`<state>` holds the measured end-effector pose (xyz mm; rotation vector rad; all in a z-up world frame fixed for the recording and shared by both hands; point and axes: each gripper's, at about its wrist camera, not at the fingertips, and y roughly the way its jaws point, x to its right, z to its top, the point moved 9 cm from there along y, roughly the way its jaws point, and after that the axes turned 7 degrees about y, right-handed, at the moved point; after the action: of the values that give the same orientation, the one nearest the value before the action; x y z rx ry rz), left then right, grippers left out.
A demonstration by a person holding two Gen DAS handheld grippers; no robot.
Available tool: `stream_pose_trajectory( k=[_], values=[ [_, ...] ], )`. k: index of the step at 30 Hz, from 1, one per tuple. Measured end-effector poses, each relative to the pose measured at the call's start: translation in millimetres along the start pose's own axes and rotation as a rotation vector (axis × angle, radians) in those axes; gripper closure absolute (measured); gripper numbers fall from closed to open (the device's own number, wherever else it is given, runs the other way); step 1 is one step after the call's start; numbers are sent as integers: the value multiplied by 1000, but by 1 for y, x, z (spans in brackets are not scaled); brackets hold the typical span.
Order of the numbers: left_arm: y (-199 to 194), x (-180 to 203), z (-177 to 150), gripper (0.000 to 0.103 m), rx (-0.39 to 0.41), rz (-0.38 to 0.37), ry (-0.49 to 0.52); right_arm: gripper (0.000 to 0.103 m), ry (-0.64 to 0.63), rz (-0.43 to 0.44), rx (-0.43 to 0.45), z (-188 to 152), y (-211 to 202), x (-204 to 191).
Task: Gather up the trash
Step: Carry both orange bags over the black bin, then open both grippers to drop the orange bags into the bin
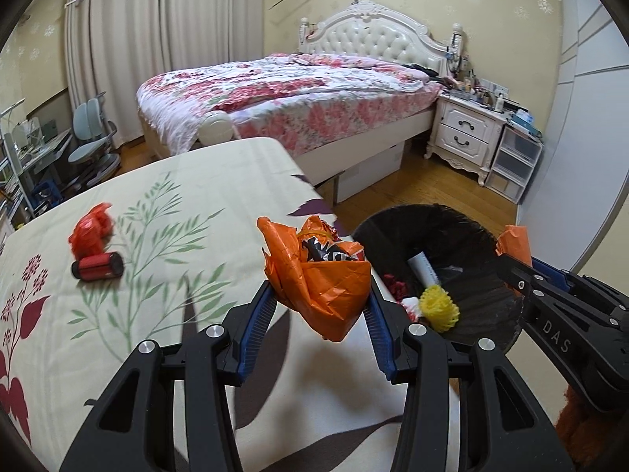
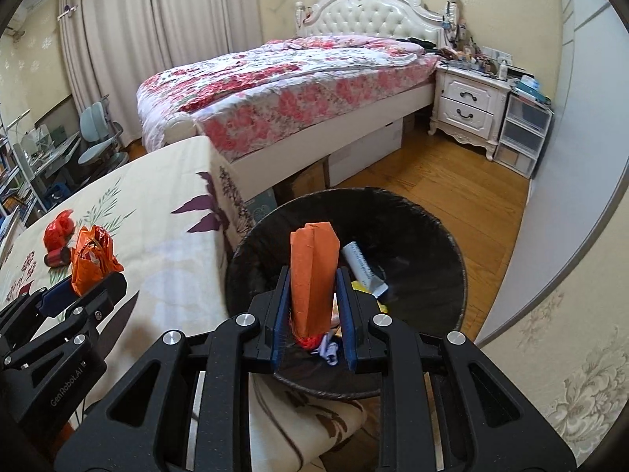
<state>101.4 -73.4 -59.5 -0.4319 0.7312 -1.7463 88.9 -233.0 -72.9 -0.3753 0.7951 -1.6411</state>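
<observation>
My left gripper is shut on an orange snack wrapper and holds it above the table's right edge, beside the bin; it also shows in the right wrist view. My right gripper is shut on a folded orange carton and holds it upright over the black-lined trash bin. The bin holds a white tube, a yellow foam net and red scraps. A red crumpled bag and a red roll lie on the table's left part.
The table has a cream floral cloth. The bin stands on the wood floor just right of the table. A bed, a white nightstand and plastic drawers stand behind. A desk chair is far left.
</observation>
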Motion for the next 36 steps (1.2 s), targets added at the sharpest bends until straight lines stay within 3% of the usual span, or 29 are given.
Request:
stream_pose_trajectory(
  k=[14,31,34,36],
  values=[
    [40,35,31,56,9,-14,65,81,36,-20,-4,15,23,26],
    [75,50,37,55,-32,-23,88,81,61,-50,-35,19,47,45],
    [76,50,37,49,-36,-21,90,80,64,-55,-32,19,49,46],
    [76,50,37,40,-37,-22,88,80,67,-57,-29,20,49,47]
  ],
)
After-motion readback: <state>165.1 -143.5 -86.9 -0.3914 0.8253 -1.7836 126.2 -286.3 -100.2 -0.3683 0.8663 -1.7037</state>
